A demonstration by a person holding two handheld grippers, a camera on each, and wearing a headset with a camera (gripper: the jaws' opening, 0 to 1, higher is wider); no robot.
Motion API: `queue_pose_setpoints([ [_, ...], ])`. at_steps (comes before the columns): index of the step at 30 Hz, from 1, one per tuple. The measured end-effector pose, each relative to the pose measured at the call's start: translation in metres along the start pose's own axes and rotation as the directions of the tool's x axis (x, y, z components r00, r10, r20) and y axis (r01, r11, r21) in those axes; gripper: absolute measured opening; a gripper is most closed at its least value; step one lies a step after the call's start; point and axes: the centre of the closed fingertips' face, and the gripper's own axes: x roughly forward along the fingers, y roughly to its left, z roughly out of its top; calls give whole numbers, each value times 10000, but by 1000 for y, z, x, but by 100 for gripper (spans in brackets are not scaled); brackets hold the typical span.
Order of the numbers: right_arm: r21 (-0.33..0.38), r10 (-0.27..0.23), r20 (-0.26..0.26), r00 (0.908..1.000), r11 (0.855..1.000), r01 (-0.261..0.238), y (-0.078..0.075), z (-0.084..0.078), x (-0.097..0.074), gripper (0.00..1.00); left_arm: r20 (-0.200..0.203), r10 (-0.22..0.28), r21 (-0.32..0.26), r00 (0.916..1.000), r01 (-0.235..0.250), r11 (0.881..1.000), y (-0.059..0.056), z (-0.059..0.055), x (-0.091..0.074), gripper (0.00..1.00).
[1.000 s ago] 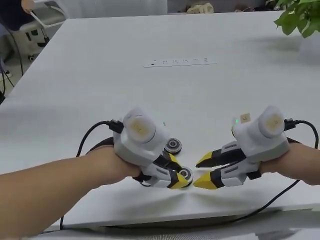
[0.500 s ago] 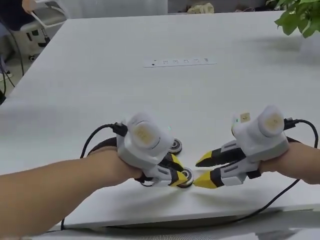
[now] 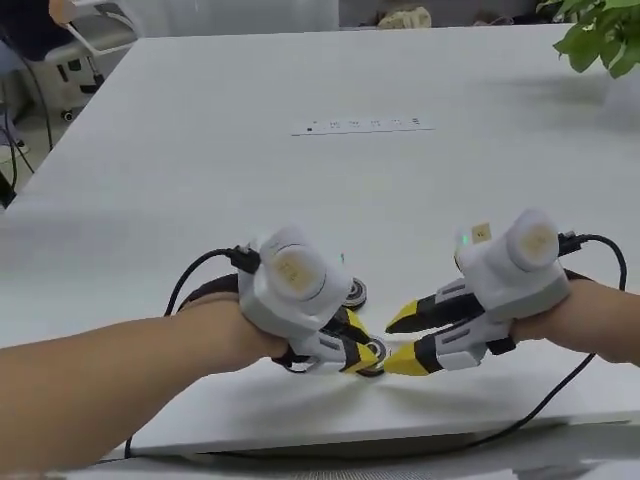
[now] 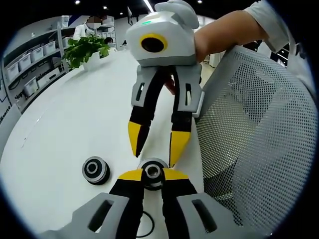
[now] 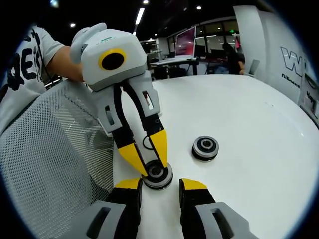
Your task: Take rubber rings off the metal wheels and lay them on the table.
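Wheel (image 5: pixel 157 174) sits at the 6 o'clock end of the table (image 3: pixel 300 70), close to the near edge. A mesh chair back (image 4: pixel 259 129) is right behind that edge, so there's little room on that side. Toward 12 o'clock the top is wide, flat, matte white, with a flush socket strip (image 3: pixel 362 125) at 12 and a leafy plant (image 3: pixel 600 35) at the 1 o'clock corner.

The wheel is a small round metal disc with stepped rings and a dark hub. Second wheel (image 3: pixel 350 292) of the same kind, with a black outer band, lies flat at 11 o'clock from the first, near but apart. One thin black rubber ring (image 5: pixel 147 143) lies loose on the table just beside the left jaws.

Left gripper (image 4: pixel 152 175) is clamped narrow on the first wheel, yellow tips on opposite sides of its rim. Right gripper (image 5: pixel 159 185) comes in from 3 o'clock with its jaws partly open, tips flanking the same wheel. One tip is just beside the rim; can't tell if it touches. Nothing is in its grip.
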Motion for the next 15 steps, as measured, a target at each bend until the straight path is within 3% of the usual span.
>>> queue_pose_setpoints([
  [15, -389, 239, -431, 9988, 9989, -255, 5, -5, 9, 26, -77, 93, -136, 9999, -94, 9999, 0, -1, 0, 8],
])
